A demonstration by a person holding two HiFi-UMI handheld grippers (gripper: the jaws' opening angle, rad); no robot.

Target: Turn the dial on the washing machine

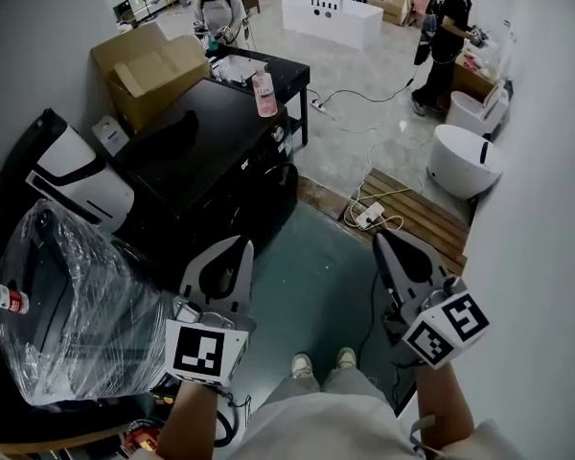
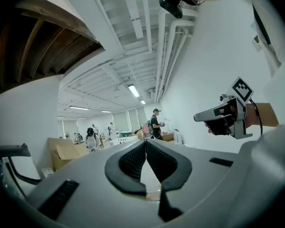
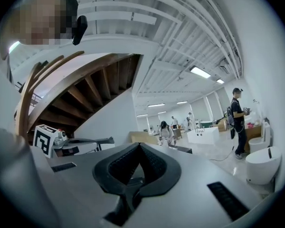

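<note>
The black washing machine stands ahead and to my left, its front facing the grey floor. A pink bottle stands on its top at the far corner. I cannot make out the dial on its dark front. My left gripper hangs in the air just short of the machine's near front corner, shut and empty. The right gripper is level with it further right, over the floor, also shut on nothing. Both gripper views look up at the ceiling, each with its jaws closed tip to tip.
A plastic-wrapped bundle sits at my near left, with a white and black appliance behind it. A cardboard box and a black table lie beyond the machine. At right are a wooden pallet, cables and a white toilet.
</note>
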